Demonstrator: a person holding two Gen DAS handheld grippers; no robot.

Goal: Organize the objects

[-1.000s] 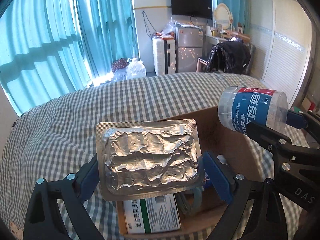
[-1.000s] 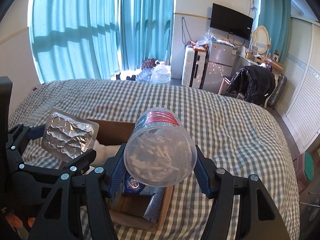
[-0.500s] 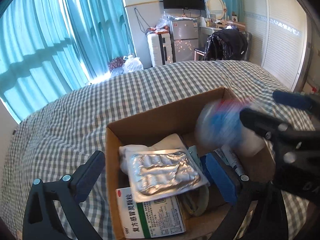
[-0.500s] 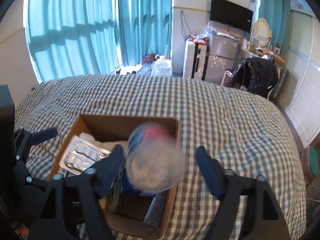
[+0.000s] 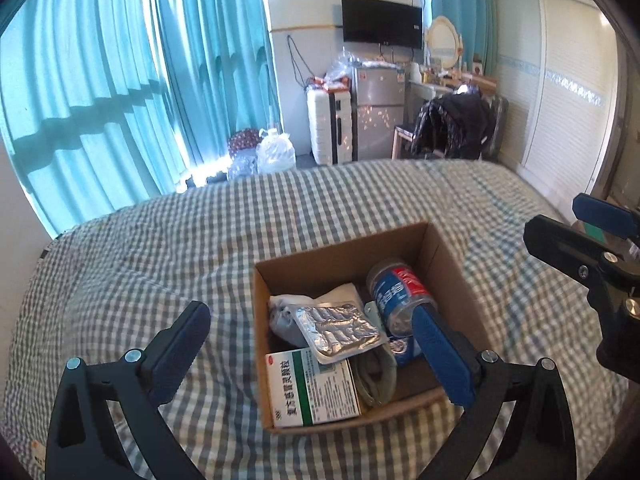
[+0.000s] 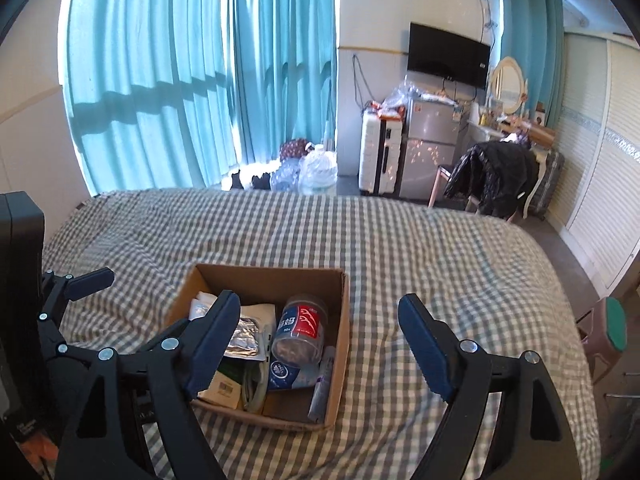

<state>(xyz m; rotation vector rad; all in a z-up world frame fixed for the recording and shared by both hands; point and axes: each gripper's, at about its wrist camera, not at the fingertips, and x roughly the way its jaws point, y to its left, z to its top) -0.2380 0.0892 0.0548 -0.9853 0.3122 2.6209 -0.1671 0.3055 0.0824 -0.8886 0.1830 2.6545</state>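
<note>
Where a second ago you held both, the foil blister pack and clear jar now lie in the cardboard box on the checked bedspread. Your left gripper gapes empty; your right gripper has just been opening, nothing between its jaws. Its near finger hides part of the pack. A green-and-white medicine carton lies beneath.
</note>
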